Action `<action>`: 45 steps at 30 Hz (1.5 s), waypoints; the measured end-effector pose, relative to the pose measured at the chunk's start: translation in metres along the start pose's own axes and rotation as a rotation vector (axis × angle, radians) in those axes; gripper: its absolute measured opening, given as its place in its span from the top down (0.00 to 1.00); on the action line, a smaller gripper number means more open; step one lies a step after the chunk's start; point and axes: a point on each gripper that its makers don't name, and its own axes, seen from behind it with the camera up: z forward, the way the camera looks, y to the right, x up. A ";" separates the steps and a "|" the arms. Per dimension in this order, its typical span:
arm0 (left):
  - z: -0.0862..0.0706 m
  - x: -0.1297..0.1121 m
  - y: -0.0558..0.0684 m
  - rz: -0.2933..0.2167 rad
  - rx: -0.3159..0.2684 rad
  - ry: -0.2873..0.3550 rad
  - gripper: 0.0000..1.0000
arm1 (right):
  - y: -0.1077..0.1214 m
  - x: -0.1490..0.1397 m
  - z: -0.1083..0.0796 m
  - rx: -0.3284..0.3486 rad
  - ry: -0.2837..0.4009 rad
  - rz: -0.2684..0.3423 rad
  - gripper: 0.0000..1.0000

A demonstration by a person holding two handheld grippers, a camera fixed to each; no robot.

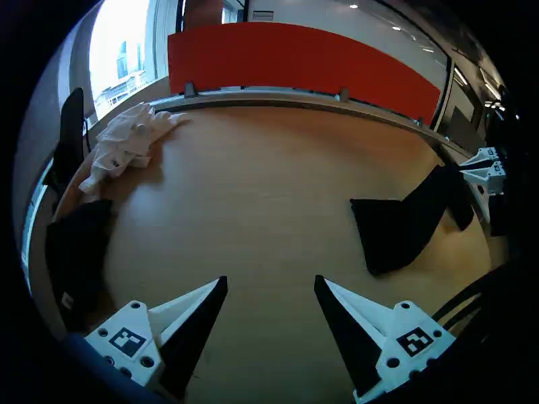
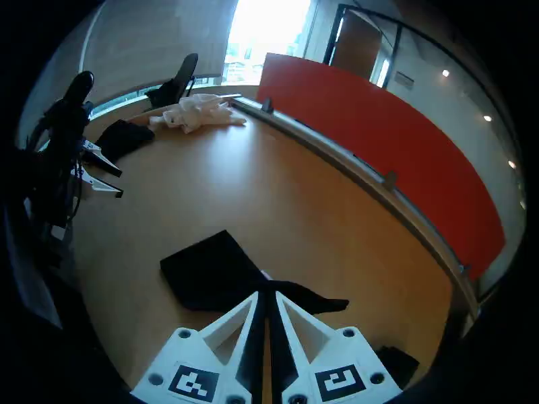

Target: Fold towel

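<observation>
Location type: open-plan office. Indicators, all placed relative to the desk:

- A long wooden desk (image 1: 269, 168) with a curved edge.
- A red divider screen (image 1: 296, 60) on brackets along the desk's far edge.
- A black office chair (image 2: 176, 79) at one end of the desk.
- Tall windows (image 1: 124, 57) beyond that end, with city towers outside.
- Glazed partitions (image 2: 431, 81) and a wooden door (image 2: 357, 44) beyond the screen side of the desk.
- Recessed ceiling lights (image 1: 354, 6) above the desk.

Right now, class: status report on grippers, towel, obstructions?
Left gripper open above the table. Right gripper shut on black towel, one edge raised. White cloth at far edge, not in the way.
</observation>
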 end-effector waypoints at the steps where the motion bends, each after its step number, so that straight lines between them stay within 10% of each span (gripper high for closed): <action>1: 0.000 0.001 0.000 -0.001 0.000 0.002 0.04 | -0.002 0.003 0.002 0.005 0.003 -0.004 0.95; 45: -0.021 0.002 -0.033 -0.070 0.049 0.035 0.04 | -0.097 0.004 0.071 0.237 -0.069 -0.041 0.96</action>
